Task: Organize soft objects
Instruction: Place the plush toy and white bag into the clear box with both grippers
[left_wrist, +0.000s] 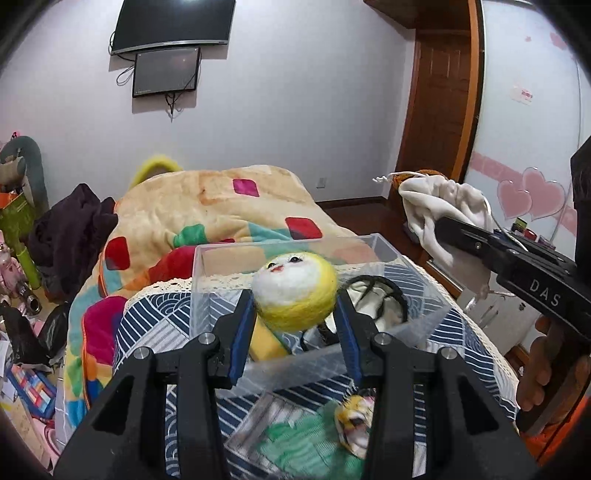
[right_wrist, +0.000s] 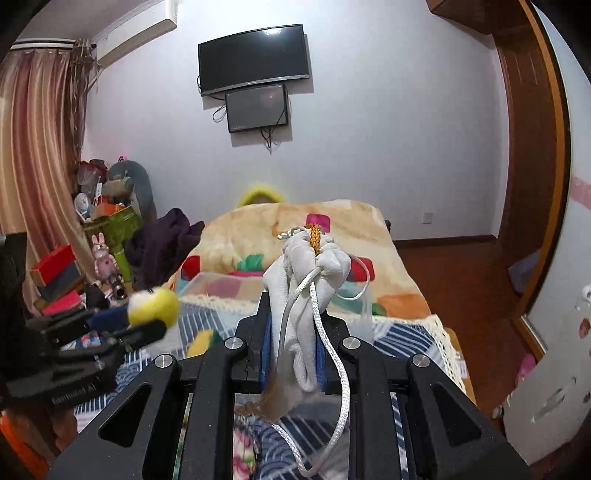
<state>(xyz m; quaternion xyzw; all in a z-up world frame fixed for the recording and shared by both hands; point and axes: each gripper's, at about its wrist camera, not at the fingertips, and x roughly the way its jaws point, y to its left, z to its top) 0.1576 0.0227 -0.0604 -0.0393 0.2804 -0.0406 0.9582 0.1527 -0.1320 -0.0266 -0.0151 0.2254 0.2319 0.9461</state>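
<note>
Left gripper — fingers closed on the yellow-and-white felt doll, held above the clear plastic box on the bed — while the right gripper pinched a white drawstring pouch between its fingers, cord dangling.

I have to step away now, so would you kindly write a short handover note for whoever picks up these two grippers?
Left tongs: shut on the felt doll head, yellow and white, held over the clear plastic bin.
Right tongs: shut on the white drawstring pouch, held in the air to the right of the bin; its cord dangles loose.
In the bin: a white item with black straps and a yellow piece.
On the patterned cloth near the bin: a small tiger-print toy.
Left: release the head and pouch into the bin, then probably collect the tiger-print toy.
</note>
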